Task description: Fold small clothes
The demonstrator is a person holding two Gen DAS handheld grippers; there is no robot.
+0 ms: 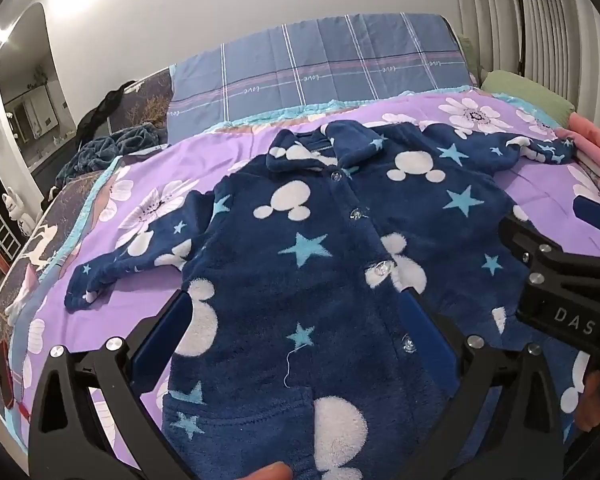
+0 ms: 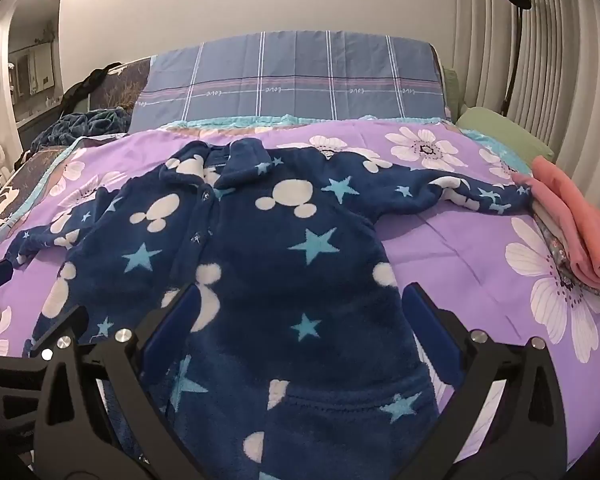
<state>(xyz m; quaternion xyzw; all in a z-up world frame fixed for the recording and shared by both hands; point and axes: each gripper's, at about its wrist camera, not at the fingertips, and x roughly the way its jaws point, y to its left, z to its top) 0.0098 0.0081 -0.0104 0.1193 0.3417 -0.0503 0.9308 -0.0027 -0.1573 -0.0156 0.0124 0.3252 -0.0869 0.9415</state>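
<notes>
Spreading across a bed [image 2: 480, 256] covered by a purple quilt printed with large white flowers, and backed at the head by a blue plaid pillowcase [image 2: 296, 80] marked "love". Lying face up at the middle of that quilt: a small navy fleece jacket [image 2: 268, 240], patterned with white mouse-head shapes and pale blue stars, collar toward the pillowcase, front buttoned, both sleeves stretched out to the sides. Reaching to the jacket's right sleeve end at the right edge of the quilt, touching or nearly so: a folded stack of clothes [image 2: 572, 236] with a salmon-pink piece on top. Lying crumpled beyond the far left corner of the quilt: a dark teal blanket [image 1: 100, 152]. Showing behind the stack, near the ribbed white wall: a green pillow [image 2: 496, 128] and a black floor lamp [image 2: 518, 20].

Hovering over the jacket's lower left part, tilted downward: left gripper [image 1: 300, 328], released, jaws spread wide, blue pads clear of the fleece on either side, nothing grasped. Hovering over the lower right part, just beside its partner: right gripper [image 2: 300, 320], likewise released and spread wide, nothing grasped. Visible at the bottom rim of the left wrist view: a fingertip [image 1: 270, 472] of the person holding the tool.
</notes>
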